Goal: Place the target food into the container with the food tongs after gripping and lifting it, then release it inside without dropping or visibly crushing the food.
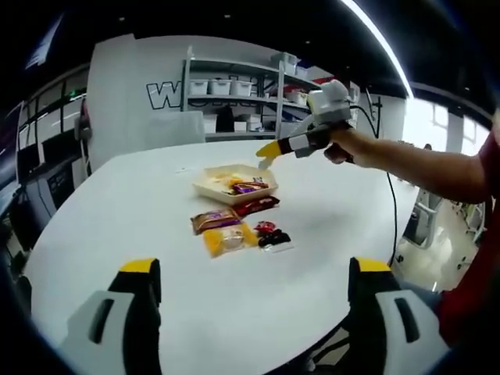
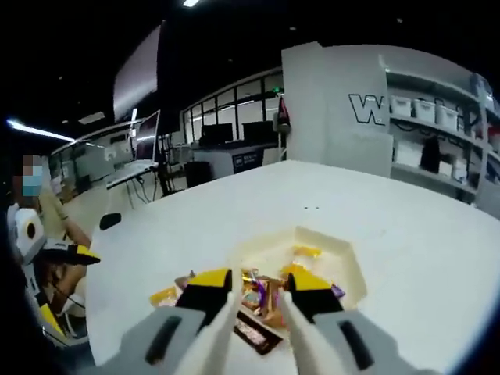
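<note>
Crinkly snack packets (image 1: 234, 226) lie beside shallow square cream tray (image 1: 205, 182) on smooth white table (image 1: 117, 226).

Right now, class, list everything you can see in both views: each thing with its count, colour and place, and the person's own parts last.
table: one, white, oval, bearing all the food.
tray: one, cream, mid-table, holding wrapped snacks.
brown packet: one, brown and purple, on the table beside the tray.
yellow packet: one, yellow, next to the brown packet.
dark red packet: one, against the tray's edge.
small sweets: a few, red and black, beside the yellow packet.
shelves: one rack, grey, with white boxes, behind the table.
left gripper: yellow-tipped jaws apart, short of the food.
right gripper: yellow-tipped jaws apart, over the tray.
arm: one, red sleeve, holding the right gripper.
</note>
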Available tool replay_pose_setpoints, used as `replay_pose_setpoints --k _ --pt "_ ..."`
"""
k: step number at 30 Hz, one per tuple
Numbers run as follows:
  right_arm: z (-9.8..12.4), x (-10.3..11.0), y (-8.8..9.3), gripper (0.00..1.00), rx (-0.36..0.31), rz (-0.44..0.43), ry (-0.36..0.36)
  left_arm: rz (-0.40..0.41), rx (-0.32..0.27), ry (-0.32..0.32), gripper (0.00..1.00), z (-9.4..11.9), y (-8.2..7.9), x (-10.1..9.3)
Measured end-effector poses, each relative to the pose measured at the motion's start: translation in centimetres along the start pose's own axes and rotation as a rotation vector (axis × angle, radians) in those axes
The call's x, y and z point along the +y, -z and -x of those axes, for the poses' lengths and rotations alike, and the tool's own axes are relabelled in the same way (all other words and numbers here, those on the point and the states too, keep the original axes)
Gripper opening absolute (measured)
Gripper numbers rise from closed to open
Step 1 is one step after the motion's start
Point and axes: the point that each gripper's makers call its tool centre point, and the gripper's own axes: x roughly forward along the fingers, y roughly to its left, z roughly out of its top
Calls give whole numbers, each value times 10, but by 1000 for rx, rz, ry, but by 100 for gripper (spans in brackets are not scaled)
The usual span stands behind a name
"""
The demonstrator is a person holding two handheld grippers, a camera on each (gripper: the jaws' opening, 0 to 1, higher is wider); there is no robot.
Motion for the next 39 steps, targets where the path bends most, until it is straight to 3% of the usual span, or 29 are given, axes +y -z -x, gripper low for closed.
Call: replay_pose_setpoints --k 25,35,39 --pt "-10 19 54 23 117 -23 -76 1 14 -1 97 2 6 1" --pt "-16 22 67 22 132 32 -79 1 14 -9 97 4 6 3" --pt "-12 23 68 22 140 -5 -84 3 14 -8 97 4 6 3"
